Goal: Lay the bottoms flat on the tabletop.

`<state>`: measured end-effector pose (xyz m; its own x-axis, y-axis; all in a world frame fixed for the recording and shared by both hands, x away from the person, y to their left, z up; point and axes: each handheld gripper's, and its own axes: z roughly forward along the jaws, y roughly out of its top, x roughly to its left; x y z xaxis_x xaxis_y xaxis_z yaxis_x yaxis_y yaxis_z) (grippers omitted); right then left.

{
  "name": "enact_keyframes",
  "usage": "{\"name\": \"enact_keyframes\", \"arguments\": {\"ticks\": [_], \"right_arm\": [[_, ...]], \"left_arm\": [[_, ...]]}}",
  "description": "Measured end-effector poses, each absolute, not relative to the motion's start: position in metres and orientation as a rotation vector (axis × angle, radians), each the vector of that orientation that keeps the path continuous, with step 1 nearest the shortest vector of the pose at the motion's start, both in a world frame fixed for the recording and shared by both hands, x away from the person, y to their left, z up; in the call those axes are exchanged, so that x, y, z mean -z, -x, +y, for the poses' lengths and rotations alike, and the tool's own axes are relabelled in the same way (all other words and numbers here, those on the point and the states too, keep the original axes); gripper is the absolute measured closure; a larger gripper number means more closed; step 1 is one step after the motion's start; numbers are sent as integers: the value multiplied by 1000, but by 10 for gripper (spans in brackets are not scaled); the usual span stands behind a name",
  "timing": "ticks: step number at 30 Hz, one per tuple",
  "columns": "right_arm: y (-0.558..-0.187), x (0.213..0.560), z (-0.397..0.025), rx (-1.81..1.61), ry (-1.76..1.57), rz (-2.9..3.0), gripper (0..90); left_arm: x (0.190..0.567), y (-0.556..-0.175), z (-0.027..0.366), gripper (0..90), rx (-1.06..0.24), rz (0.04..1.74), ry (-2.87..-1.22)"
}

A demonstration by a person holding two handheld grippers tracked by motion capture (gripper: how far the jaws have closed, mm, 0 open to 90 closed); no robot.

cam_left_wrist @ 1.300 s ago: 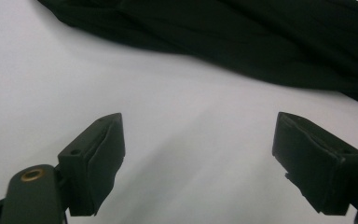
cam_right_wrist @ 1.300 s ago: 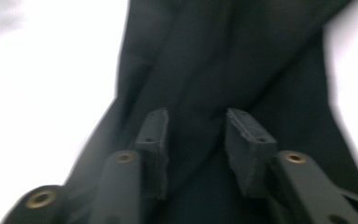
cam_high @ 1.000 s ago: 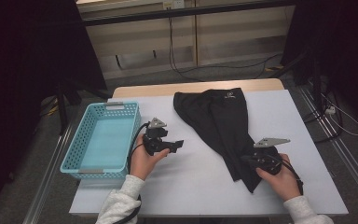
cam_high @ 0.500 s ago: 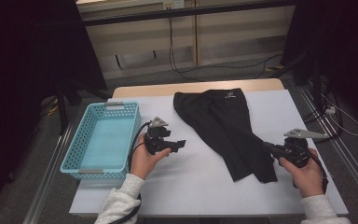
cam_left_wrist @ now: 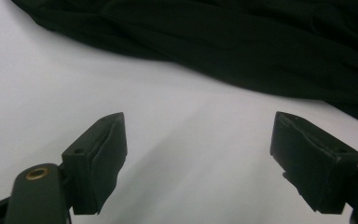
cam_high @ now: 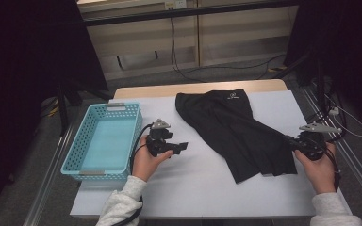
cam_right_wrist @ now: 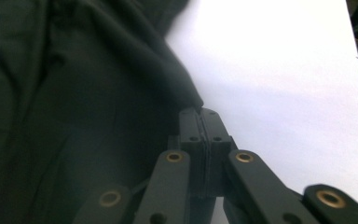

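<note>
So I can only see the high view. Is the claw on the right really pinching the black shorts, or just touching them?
Observer: Pinching. In the right gripper view the right gripper has its jaws pressed together on the edge of the black shorts.
Operator: And the other claw, is it open?
Observer: Yes. In the left gripper view the left gripper has its jaws wide apart with nothing between them.
Operator: Is it touching the shorts?
Observer: No. White table shows between its jaws and the shorts' edge.

Right gripper (cam_high: 293,141) grips black shorts (cam_high: 238,127) beside basket (cam_high: 104,141)
</note>
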<state>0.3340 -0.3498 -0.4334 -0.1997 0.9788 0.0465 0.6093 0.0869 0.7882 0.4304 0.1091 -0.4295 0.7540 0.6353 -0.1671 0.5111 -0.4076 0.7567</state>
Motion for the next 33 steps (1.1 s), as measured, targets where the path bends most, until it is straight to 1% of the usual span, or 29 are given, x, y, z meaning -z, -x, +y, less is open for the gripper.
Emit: {"name": "enact_keyframes", "arguments": {"ticks": [3,6,8,9,10,14,16,18,19,20,21,24,28,29,33], "right_arm": [[-336,438,-352,-918,-1551,1861,887],[-337,439,-348,-914,-1527,1858,777],[-336,436,-341,-900,-1491,1861,657],[-335,434,-338,-899,-1475,1859,611],[-334,432,-334,-918,-1457,1869,592],[-330,427,-311,-992,-1379,1940,453],[-329,427,-293,-1040,-1347,1996,419],[-329,429,-277,-1060,-1312,2056,411],[-329,430,-269,-1072,-1293,2082,434],[-328,431,-261,-1088,-1270,2115,496],[-328,431,-254,-1095,-1241,2152,525],[-326,433,-235,-1108,-1211,2198,514],[-325,437,-210,-1114,-1150,2279,540],[-325,439,-206,-1107,-1127,2312,574],[-330,449,-196,-1020,-1096,2361,576]], "left_arm": [[429,-430,110,183,-196,857,-2094],[430,-429,110,182,-192,863,-2093],[430,-429,110,182,-193,863,-2097],[430,-428,110,182,-199,863,-2095],[431,-428,110,182,-197,864,-2095],[431,-428,111,179,-188,865,-2100],[431,-427,110,178,-194,863,-2094],[430,-427,111,178,-188,855,-2100],[429,-427,111,178,-191,853,-2099],[429,-426,111,178,-194,852,-2099],[429,-426,111,178,-192,856,-2096],[429,-425,112,178,-191,850,-2105],[430,-425,112,178,-197,856,-2100],[430,-425,112,178,-197,859,-2099],[430,-425,112,178,-192,853,-2107]]}}
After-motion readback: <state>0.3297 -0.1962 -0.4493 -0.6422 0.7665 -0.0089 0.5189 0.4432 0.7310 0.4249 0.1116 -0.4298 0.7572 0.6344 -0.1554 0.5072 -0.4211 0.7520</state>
